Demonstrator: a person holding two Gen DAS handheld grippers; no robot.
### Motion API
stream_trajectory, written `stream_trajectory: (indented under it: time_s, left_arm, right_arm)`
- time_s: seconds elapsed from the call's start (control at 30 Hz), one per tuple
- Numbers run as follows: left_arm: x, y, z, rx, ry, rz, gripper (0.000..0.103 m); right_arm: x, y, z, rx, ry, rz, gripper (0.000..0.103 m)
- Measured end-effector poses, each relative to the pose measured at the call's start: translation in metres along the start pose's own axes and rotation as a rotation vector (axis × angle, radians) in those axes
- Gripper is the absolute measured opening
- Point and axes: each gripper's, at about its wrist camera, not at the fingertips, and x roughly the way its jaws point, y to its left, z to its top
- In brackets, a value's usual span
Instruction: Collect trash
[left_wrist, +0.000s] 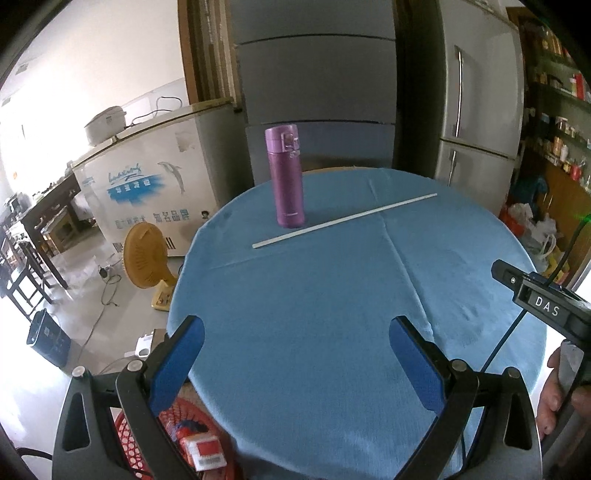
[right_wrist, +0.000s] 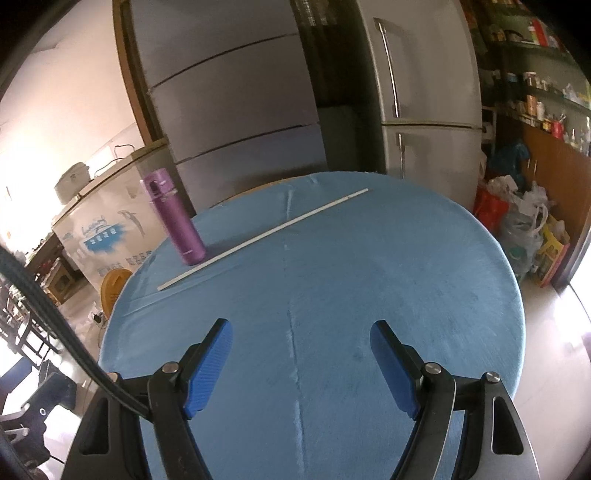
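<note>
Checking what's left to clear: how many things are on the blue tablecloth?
2: a purple flask standing at the far left, and a long white stick lying just in front of it. Nothing seems hidden.

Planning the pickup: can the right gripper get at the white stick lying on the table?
Probably yes. The right gripper is open, only bare blue cloth lies before the stick; the purple bottle stands behind it.

- A home kitchen and dining area.
- A silver two-door refrigerator (right_wrist: 424, 96) stands behind the round table with a blue cloth (left_wrist: 332, 295).
- A chest freezer (left_wrist: 155, 177) carries a rice cooker (left_wrist: 105, 123).
- Shelves of jars and bottles (left_wrist: 565, 122) line the wall.
</note>
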Motion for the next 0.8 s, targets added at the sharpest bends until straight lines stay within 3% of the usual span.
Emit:
stream_trajectory:
  time_s: [0.33, 0.67, 0.8]
  left_arm:
    - [0.031, -0.017, 0.013, 0.018, 0.042, -0.014, 0.1]
    - [0.008, -0.026, 0.011, 0.027, 0.012, -0.006, 0.1]
    - [0.023, -0.035, 0.007, 0.04, 0.033, -0.01, 0.1]
  right_arm:
    - [0.025, -0.015, 0.007, 0.011, 0.006, -0.03, 0.08]
    - [-0.001, -0.014, 0.003, -0.007, -0.039, 0.004, 0.08]
    - [-0.005, -0.022, -0.001, -0.004, -0.037, -0.011, 0.08]
